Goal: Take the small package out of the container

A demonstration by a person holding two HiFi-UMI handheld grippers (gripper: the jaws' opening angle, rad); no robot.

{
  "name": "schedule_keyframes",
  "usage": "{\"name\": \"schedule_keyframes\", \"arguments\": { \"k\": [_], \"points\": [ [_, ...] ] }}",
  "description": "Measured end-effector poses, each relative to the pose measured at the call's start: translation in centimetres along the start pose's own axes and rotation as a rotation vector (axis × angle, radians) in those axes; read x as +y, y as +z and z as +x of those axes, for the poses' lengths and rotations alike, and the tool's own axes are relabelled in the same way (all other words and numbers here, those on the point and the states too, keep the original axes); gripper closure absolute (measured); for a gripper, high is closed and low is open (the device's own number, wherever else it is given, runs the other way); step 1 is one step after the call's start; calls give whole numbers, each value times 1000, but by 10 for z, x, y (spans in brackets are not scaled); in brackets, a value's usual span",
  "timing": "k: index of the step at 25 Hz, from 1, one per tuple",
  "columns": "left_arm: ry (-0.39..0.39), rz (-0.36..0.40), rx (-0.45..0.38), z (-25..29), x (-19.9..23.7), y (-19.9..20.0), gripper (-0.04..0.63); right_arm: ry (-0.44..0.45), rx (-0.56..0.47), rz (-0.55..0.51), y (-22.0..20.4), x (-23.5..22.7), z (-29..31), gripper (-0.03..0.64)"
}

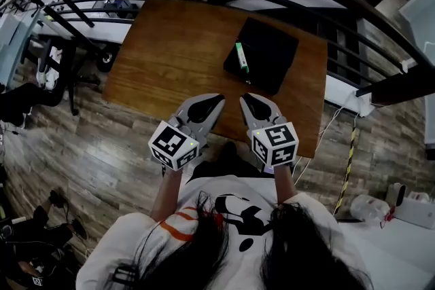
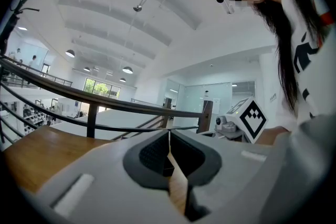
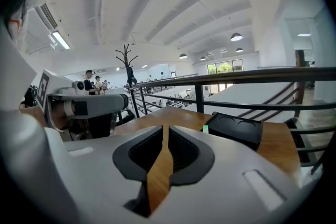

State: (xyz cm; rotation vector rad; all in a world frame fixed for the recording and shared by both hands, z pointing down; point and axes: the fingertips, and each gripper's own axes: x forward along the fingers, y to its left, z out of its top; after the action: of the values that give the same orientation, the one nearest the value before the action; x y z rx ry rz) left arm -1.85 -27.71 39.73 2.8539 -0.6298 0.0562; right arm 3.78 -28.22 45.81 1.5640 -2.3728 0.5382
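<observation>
**Grippers being held shut, package not touched yet**

The grey left gripper [image 1: 216,102] and grey right gripper [image 1: 246,101] are being held at the brown wooden table's [image 1: 177,51] near edge, jaws pressed together on nothing. The small green-and-white package [image 1: 240,56] is being cradled by the black shallow container [image 1: 275,44], near its left wall. It's probably light and crinkly, so best pinched gently mid-length.

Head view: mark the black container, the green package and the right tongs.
black container [image 1: 275,51], head view, bare dark surface beside the package.
green package [image 1: 240,56], head view, its middle.
right tongs [image 1: 245,99], head view, the closed tips.
</observation>
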Motion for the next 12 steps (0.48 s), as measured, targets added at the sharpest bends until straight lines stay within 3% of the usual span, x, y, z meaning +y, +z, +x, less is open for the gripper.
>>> {"name": "schedule_keyframes", "arguments": {
  "k": [12],
  "points": [
    [37,-13,67,41,6,-17,595,-65,73,12,-24,-95,48,505]
  ]
}}
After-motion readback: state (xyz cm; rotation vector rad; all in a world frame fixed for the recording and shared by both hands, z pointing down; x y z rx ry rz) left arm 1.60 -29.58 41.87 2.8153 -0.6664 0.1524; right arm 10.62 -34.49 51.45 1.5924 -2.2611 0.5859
